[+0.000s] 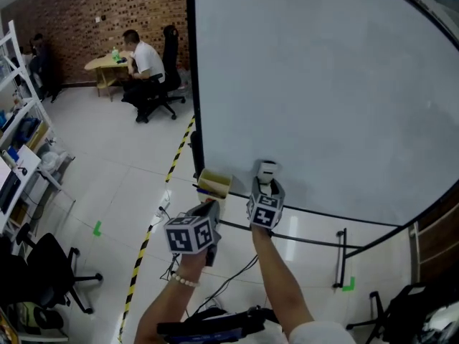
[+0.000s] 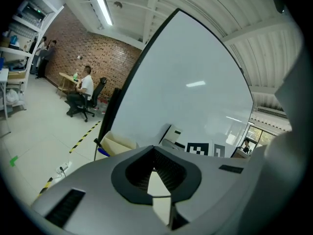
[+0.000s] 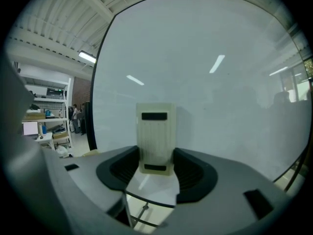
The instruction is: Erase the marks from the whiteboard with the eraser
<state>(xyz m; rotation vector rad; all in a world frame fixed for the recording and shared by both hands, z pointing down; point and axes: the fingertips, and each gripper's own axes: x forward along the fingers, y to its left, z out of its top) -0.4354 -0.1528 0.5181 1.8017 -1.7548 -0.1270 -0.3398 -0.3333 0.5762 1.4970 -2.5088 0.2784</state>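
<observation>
Since our right gripper [image 3: 155, 169] is clamped on the near end of the eraser [image 3: 155, 131] — looks light, rigid — we'd keep it flat on the whiteboard [image 3: 220, 106] ahead; left gripper [image 2: 155, 169] closed, empty.

Brick wall [image 1: 86, 6] at upper left, pale tiled floor [image 1: 107, 163] below it, striped floor tape [image 1: 174, 165], shelves [image 1: 18, 113] at left edge.

1. One whiteboard [image 1: 323, 84].
2. One eraser [image 3: 155, 131].
3. Two grippers: the left gripper [image 2: 153, 169] and the right gripper [image 1: 266, 188].
4. One beige box [image 1: 214, 183].
5. One seated person [image 1: 145, 61] at one table [image 1: 102, 64].
6. One yellow-and-black floor stripe [image 1: 147, 239].
7. Two green tape marks [image 1: 97, 228] on the floor.
8. One bracelet [image 1: 183, 281].
</observation>
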